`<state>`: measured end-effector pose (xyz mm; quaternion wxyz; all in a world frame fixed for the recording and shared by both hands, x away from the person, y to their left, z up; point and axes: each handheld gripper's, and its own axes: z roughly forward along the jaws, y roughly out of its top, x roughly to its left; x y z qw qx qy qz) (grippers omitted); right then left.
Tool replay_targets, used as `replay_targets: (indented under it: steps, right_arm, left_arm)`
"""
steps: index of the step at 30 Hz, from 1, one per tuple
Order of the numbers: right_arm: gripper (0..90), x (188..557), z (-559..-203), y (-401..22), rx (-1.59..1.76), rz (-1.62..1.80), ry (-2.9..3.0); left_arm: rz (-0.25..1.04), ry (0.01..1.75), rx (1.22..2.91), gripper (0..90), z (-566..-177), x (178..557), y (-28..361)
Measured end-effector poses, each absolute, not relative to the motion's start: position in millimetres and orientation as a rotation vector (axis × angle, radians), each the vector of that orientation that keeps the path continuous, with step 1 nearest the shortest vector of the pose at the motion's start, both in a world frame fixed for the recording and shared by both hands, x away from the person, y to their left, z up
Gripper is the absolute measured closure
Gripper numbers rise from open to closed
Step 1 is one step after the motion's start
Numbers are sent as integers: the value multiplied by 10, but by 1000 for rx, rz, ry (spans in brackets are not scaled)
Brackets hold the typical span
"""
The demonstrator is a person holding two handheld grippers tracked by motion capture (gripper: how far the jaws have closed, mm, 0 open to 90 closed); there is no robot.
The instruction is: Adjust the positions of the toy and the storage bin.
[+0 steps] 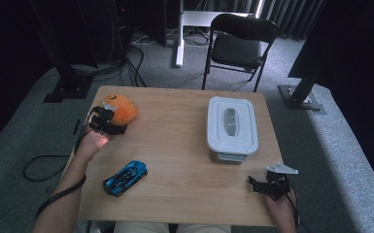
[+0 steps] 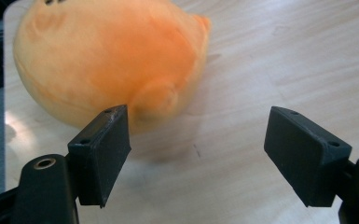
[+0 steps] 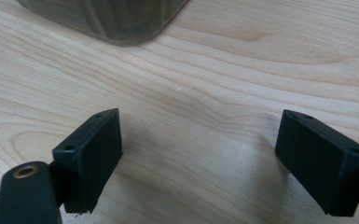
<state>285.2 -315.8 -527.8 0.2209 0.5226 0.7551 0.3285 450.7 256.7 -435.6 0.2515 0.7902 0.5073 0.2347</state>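
Note:
An orange plush toy (image 1: 119, 109) lies near the table's far left corner. My left gripper (image 1: 103, 121) hovers just in front of it, open. In the left gripper view the plush toy (image 2: 107, 60) sits beyond the left jaw, and bare wood lies between the jaws of my left gripper (image 2: 200, 149). A blue toy car (image 1: 125, 177) rests near the front left of the table. My right gripper (image 1: 263, 186) stands open at the front right; in the right gripper view the space at my right gripper (image 3: 205, 163) holds nothing but wood.
A grey lidded box (image 1: 231, 127) stands on the right half of the wooden table (image 1: 175, 145), and its corner (image 3: 107, 18) is close ahead of the right jaws. A black folding chair (image 1: 238, 43) is behind the table.

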Motion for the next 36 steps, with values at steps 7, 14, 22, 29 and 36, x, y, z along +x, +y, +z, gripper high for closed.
replay_targets:
  steps: [7, 14, 22, 29, 36]
  right_arm:
    - [142, 2852, -5278, -3158, 1445, 908, 2088]
    - [143, 2852, -5278, -3158, 1445, 908, 2088]
    - [143, 2852, -5278, -3158, 1445, 908, 2087]
    - [143, 2852, -5278, -3159, 1446, 907, 2087]
    - [143, 2853, -5278, -3160, 1449, 905, 2084]
  left_arm:
    - [664, 1435, 2142, 308, -4398, 4670, 2552]
    - [642, 1491, 2120, 330, -4517, 4803, 2549]
    - [687, 1527, 2132, 365, -4550, 4807, 2520]
    - [748, 1537, 2191, 556, -4602, 4793, 2539]
    - [732, 1515, 2173, 738, -4572, 4716, 2593]
